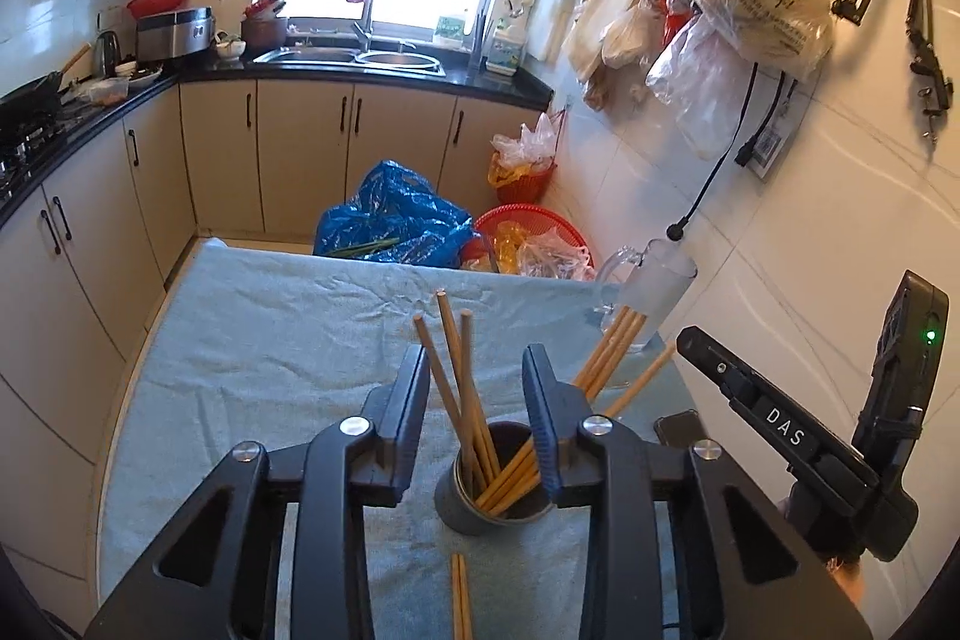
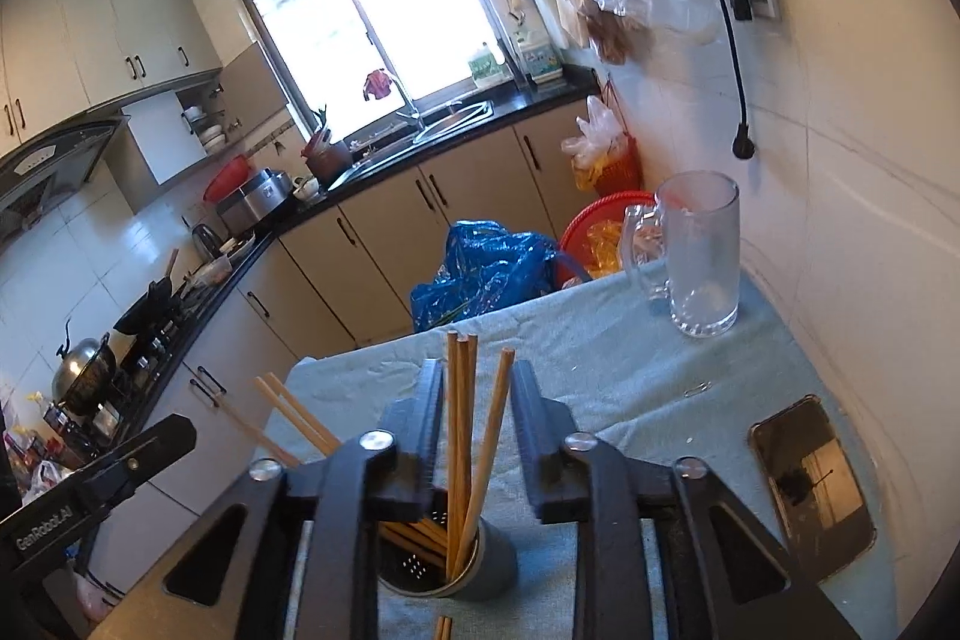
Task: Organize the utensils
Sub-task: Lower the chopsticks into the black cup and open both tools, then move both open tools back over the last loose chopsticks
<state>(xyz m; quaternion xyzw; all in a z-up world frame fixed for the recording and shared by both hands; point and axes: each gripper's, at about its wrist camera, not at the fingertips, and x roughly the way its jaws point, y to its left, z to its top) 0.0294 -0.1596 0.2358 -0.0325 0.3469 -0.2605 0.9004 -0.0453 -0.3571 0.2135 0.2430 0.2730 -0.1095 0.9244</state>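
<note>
Two hand-held grippers are hovering over a table draped in a pale blue cloth. The left gripper is holding its fingers spread open with nothing between them. Just beyond and below those fingers a metal cup is standing upright, and a bundle of chopsticks is rising out of it, long axes pointing up and fanning through the gap. The right gripper is likewise standing open and empty over the same cup, its chopsticks leaning between the fingers. A loose pair is lying flat on the cloth nearer than the cup (lengthwise toward the left fingers, which look closest). A glass mug is standing far ahead to the right.
</note>
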